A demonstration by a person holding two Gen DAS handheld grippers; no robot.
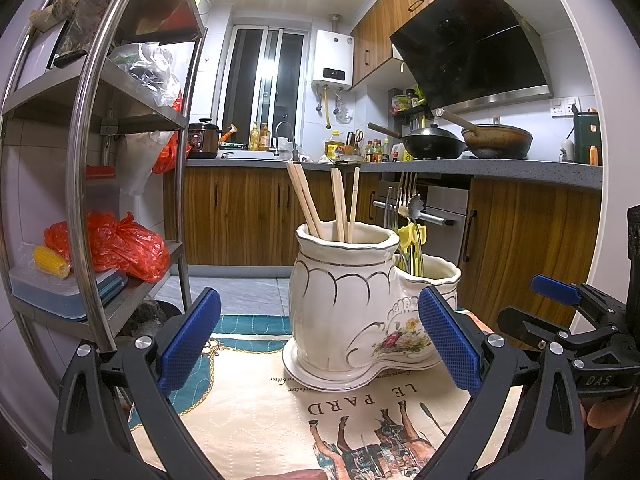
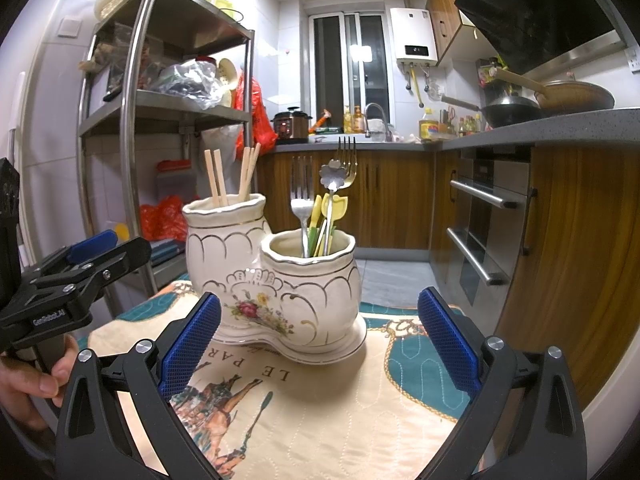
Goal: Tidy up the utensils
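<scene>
A white ceramic utensil holder (image 1: 352, 312) with two joined compartments stands upright at centre frame on a quilted cloth (image 1: 260, 412) printed with a horse and the words "LE PARD". In the left wrist view the taller compartment is nearer, holding wooden chopsticks (image 1: 306, 200) that lean out over its rim; the shorter compartment sits behind it to the right, with forks (image 1: 402, 196) and yellow-handled pieces rising from it. In the right wrist view the shorter compartment is nearer, and a steel fork (image 2: 302, 204), a flower-ended spoon (image 2: 332, 178) and yellow utensils (image 2: 324, 220) stand in it. Left gripper (image 1: 320, 340): jaws wide apart, empty, blue pads either side of the holder's lower body, not touching. Right gripper (image 2: 319, 340): jaws likewise wide apart, empty, just short of the holder's base. Metal shelving (image 1: 92, 160) fills the left of frame; kitchen counter (image 1: 480, 170) with woks runs across upper right.
</scene>
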